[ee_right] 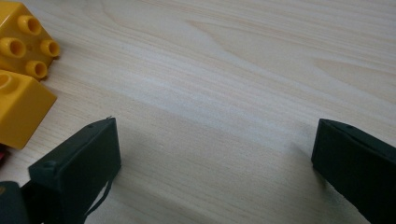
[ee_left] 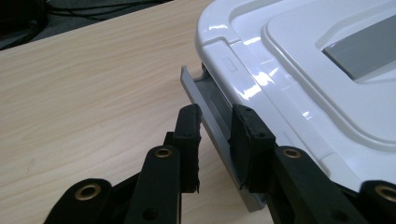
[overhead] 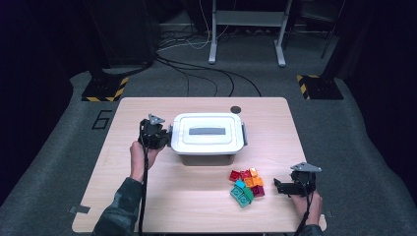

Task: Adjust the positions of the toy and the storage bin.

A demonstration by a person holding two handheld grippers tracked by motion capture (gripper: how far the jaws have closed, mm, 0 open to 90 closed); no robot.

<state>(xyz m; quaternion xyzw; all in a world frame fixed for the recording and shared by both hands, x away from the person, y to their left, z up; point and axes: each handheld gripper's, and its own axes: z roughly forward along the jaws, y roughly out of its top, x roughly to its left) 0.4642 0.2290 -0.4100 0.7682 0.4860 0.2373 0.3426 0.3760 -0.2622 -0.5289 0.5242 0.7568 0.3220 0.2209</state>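
We have our left gripper point(ee_left: 215, 135) clamped on the grey plastic side latch point(ee_left: 212, 109) of the white plastic storage box point(overhead: 207, 137), which stands in the middle of the light wooden table point(overhead: 147, 196) with its white lid point(ee_left: 299, 70) on. So we judge the opening has only begun: the lid is not yet off. Our right gripper point(ee_right: 215, 158) rests with jaws wide apart and empty, just beside the heap of coloured toy bricks point(overhead: 247, 186), which lies untouched in front of the box.
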